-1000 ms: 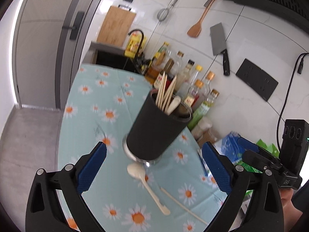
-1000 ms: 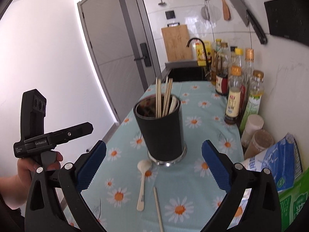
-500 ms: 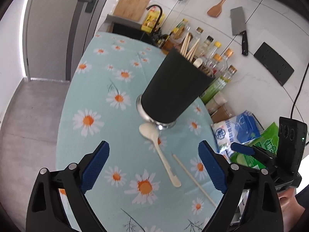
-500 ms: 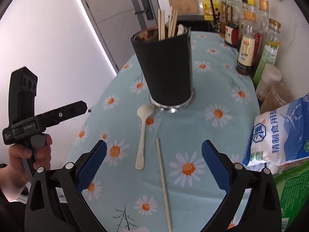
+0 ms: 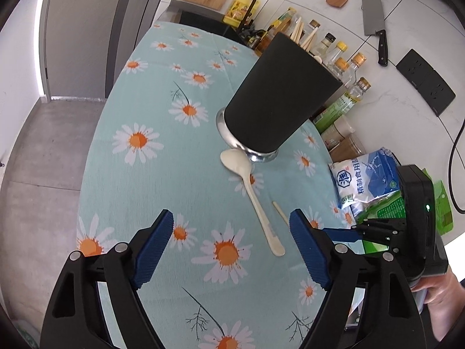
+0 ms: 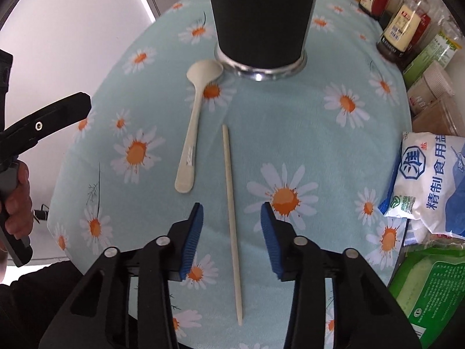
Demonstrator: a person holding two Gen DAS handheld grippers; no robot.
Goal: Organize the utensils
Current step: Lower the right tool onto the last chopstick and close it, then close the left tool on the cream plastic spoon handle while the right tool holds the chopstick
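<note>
The right gripper (image 6: 232,221) is closing astride the chopstick (image 6: 231,203), pads not yet touching; so thin a stick could roll or pivot out. The left gripper (image 5: 231,241), empty, narrows near the spoon (image 5: 252,200) at centre frame. The black utensil holder (image 6: 263,17) crowds the top; the tablecloth edge (image 6: 58,192) is lower left.

black holder (image 6: 261,17), cream spoon (image 6: 191,128), daisy-print pale teal tablecloth (image 6: 305,133)
</note>
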